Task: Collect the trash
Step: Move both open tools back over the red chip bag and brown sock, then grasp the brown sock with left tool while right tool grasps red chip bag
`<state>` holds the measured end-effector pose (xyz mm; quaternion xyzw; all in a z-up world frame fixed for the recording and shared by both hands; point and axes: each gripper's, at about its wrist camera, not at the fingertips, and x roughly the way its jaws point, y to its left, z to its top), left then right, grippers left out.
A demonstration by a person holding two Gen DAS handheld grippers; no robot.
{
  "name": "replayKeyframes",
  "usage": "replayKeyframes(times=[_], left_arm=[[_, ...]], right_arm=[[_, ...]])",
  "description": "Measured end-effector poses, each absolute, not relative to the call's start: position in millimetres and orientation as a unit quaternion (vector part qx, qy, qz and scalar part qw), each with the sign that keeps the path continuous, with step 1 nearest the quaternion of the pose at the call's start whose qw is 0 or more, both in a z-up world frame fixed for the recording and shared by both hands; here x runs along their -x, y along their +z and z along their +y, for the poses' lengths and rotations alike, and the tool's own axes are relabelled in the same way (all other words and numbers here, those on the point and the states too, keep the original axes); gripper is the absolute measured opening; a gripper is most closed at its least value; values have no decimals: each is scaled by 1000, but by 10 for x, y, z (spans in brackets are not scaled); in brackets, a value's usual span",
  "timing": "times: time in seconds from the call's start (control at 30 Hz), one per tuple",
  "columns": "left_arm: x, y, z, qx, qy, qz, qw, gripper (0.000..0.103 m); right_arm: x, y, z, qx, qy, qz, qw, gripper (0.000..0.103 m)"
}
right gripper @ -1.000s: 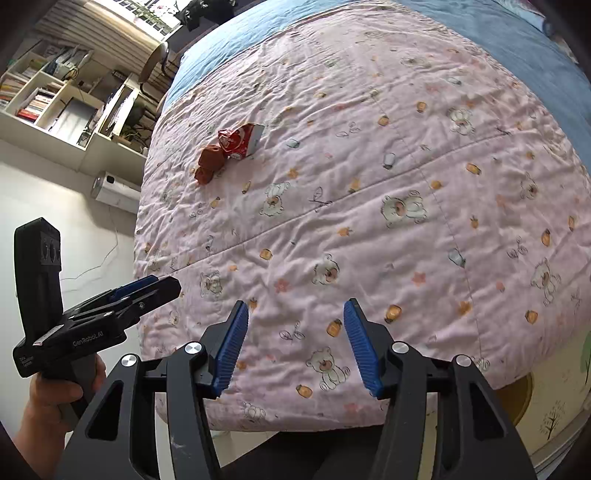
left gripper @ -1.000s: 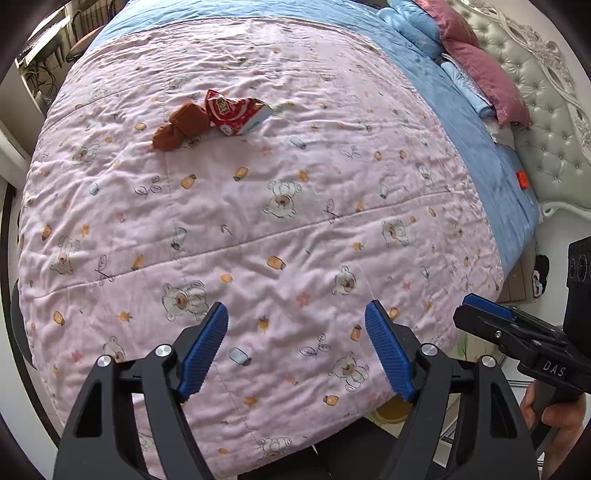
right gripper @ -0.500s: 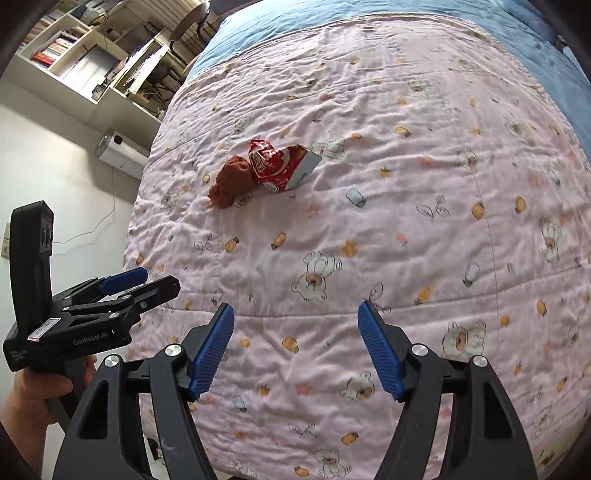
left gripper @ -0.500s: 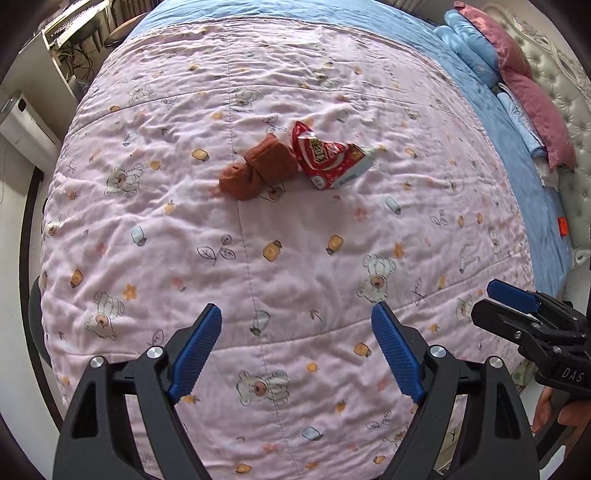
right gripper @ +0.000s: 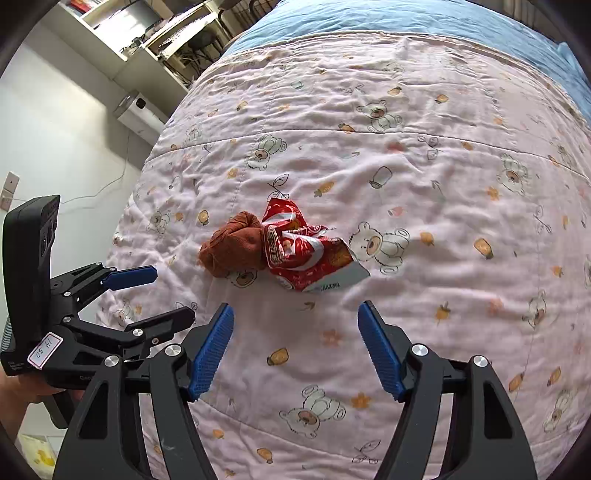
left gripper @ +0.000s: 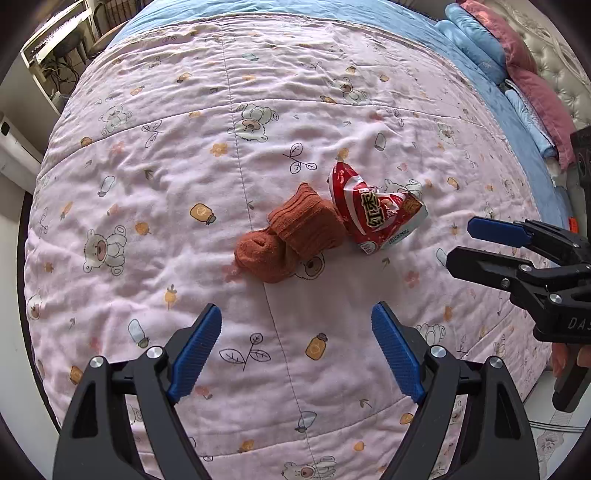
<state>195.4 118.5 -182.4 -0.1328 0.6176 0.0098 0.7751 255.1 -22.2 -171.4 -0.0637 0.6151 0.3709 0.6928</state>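
Snack wrapper: a crumpled red wrapper (left gripper: pixel 375 212) lies right of centre in the left wrist view and just below centre in the right wrist view (right gripper: pixel 306 253), flat on the quilt.
Wrapper's long axis: in the left wrist view it runs from a pinched red tip at the upper left down to a torn, silvery open end at the lower right; in the right wrist view likewise, upper left to lower right.
Sock: a rust-brown balled sock (left gripper: pixel 291 236) sits touching the wrapper's left side, its rounded end toward the lower left; whether it overlaps the wrapper's edge is hard to tell.
Quilt: pink quilt (left gripper: pixel 177 206) printed with bears and jars, covering the bed, with a blue sheet (left gripper: pixel 258 11) along the top of the frame.
Left gripper: left gripper (left gripper: pixel 296 347) at bottom centre, jaws spread wide and holding nothing, apart from the sock and below it.
Right gripper: right gripper (right gripper: pixel 295 345) at bottom centre of its own view, jaws wide apart and empty, just below the wrapper without touching it.
Pillows: blue and pink pillows (left gripper: pixel 517 74) at the upper right, against a tufted headboard (left gripper: pixel 561 55).
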Motion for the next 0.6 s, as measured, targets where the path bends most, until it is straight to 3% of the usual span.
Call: replayKeyframes(times=[0.43, 0.5, 0.6], left_arm=[[-2268, -2105, 1321, 127, -6, 624, 771, 84], [-2312, -2126, 1318, 124, -8, 626, 770, 84], [-2389, -2151, 1300, 120, -13, 627, 770, 85]], right_arm=[[-2900, -2289, 170, 81, 379, 645, 659, 68], [-2948, -2326, 150, 83, 367, 647, 663, 54], [-3021, -2319, 41, 44, 368, 653, 661, 44]])
